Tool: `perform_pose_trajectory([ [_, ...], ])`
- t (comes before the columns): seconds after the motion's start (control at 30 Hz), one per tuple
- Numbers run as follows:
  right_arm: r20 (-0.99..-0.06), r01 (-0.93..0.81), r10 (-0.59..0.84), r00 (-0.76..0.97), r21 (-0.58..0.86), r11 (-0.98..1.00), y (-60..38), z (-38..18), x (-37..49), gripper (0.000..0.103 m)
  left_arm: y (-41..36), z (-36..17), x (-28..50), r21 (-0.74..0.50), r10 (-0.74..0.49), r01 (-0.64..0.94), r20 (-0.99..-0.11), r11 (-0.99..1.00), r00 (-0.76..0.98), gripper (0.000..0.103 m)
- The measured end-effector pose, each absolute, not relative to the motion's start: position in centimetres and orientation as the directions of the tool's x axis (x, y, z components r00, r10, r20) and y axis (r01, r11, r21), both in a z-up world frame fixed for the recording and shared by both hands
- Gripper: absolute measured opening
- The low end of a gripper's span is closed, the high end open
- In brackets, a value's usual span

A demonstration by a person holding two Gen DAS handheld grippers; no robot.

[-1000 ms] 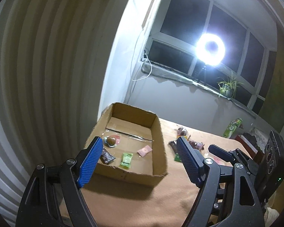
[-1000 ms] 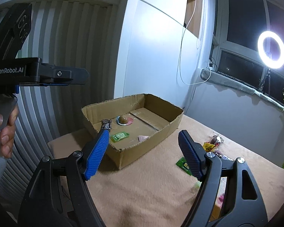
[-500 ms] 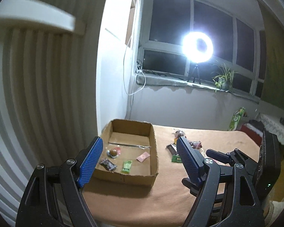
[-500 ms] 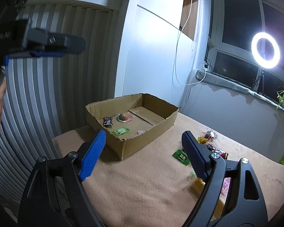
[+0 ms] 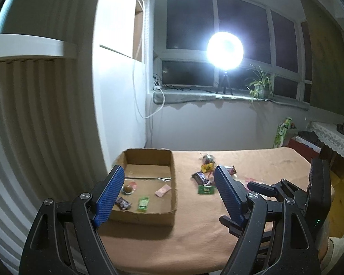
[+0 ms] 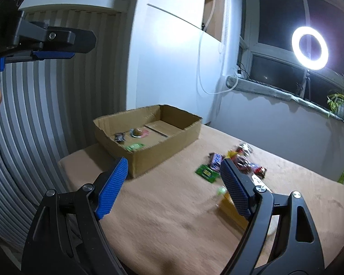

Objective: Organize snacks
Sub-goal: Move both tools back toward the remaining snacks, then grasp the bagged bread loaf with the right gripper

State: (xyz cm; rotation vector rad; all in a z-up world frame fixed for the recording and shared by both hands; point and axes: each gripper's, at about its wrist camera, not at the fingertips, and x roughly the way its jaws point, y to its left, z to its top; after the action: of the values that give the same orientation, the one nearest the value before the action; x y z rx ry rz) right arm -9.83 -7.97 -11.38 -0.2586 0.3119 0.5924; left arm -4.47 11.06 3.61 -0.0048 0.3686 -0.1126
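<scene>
Both grippers empty w/ jaws wide apart: left gripper (image 5: 167, 192), right gripper (image 6: 174, 185), each held above the tan table (image 5: 195, 233). Cardboard box (image 5: 173, 178) at table's left end holds four snacks. Loose snack pile (image 6: 236, 162) lies on the cloth, right of box, well apart from it.
</scene>
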Motion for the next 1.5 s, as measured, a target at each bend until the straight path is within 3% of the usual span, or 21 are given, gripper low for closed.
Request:
perform_pose_trajectory([
  [0.23, -0.395, -0.498, 0.432, 0.811, -0.078, 0.863, -13.8, -13.1, -7.8, 0.086, 7.8, 1.6, -2.0, -0.066, -0.204, 0.194, -0.426, 0.979, 0.881, 0.081],
  [0.33, -0.415, -0.442, 0.394, 0.82, -0.022, 0.897, -16.8, -13.7, -6.5, 0.093, 5.8, 0.2, -0.4, -0.098, -0.26, 0.243, -0.46, 0.965, 0.849, 0.081],
  [0.47, -0.456, -0.37, 0.359, 0.814, 0.068, 0.926, -20.4, -14.5, -4.9, 0.093, 3.0, -2.2, 2.1, -0.129, -0.319, 0.295, -0.511, 0.947, 0.799, 0.081],
  [0.67, -0.482, -0.301, 0.381, 0.789, 0.237, 0.924, -24.7, -15.7, -3.2, 0.093, 0.0, -5.8, 6.0, -0.28, -0.453, 0.356, -0.562, 0.892, 0.692, 0.081],
  [1.03, -0.534, -0.266, 0.456, 0.712, 0.396, 0.879, -26.1, -16.9, 1.6, 0.093, -2.8, -8.4, 8.8, -0.285, -0.507, 0.429, -0.619, 0.857, 0.6, 0.079],
  [1.1, -0.545, -0.271, 0.466, 0.697, 0.402, 0.875, -25.6, -17.1, 2.3, 0.091, -3.0, -8.8, 9.1, -0.293, -0.52, 0.441, -0.625, 0.848, 0.583, 0.078],
  [1.27, -0.574, -0.303, 0.521, 0.632, 0.435, 0.848, -24.5, -18.2, 4.2, 0.061, -3.4, -9.5, 9.4, -0.287, -0.537, 0.474, -0.63, 0.832, 0.561, 0.068],
  [1.5, -0.556, -0.308, 0.544, 0.628, 0.464, 0.831, -25.1, -18.2, 4.1, 0.054, -3.1, -9.6, 9.4, -0.288, -0.548, 0.489, -0.625, 0.824, 0.556, 0.052],
])
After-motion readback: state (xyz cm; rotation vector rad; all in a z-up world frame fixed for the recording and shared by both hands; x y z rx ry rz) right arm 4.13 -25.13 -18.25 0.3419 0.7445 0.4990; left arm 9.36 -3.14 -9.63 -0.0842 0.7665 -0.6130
